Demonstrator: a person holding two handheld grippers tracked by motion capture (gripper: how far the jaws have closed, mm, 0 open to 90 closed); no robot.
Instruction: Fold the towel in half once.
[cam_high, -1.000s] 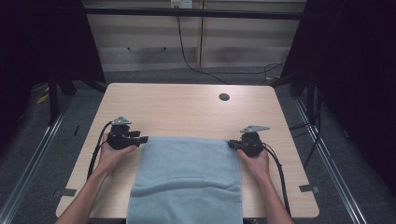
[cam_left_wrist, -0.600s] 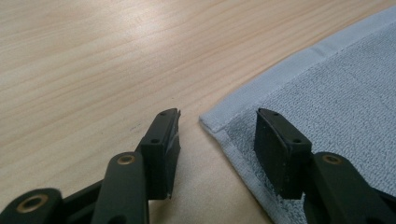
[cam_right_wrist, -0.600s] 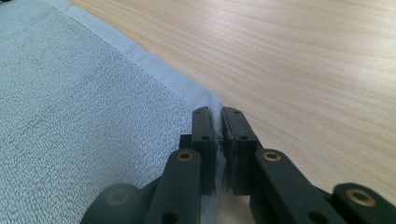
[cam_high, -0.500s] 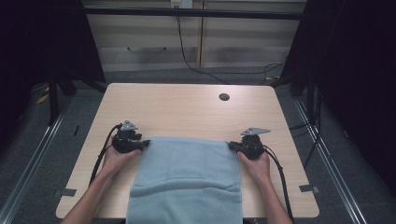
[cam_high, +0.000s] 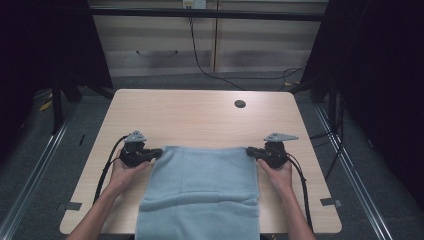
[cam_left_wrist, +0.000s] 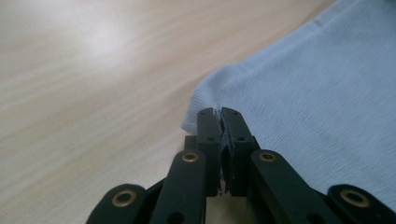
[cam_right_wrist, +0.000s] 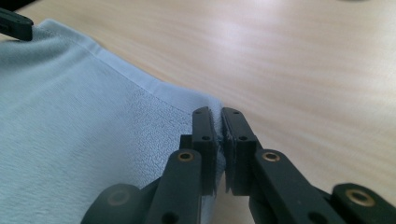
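The light blue towel lies flat on the near half of the table, its far edge running straight across between my two hands and its near end hanging over the table's front edge, with a shallow crease across it low down. My left gripper sits at the towel's far left corner; its jaws have just been closing, and in the left gripper view they now stand pressed together with a thin sliver of the cloth's rounded corner pinched between the tips, the rest of the towel spreading away to the right over the pale wood. My right gripper is at the far right corner, and in the right gripper view its jaws are clamped just as tight on the hemmed corner, the towel's woven border running off to the upper left, where the black tip of my other gripper shows at the top edge. Both corners lie low, at or just above the table, and the far edge between them looks taut and level. My left hand and right hand hold the gripper bodies from behind, forearms coming in from the near side, and a black cable trails back from each. Farther out, a small dark round disc sits on the table near its far right, well apart from the towel. Beyond the table stands a pale cabinet with a dark cable hanging down its front.
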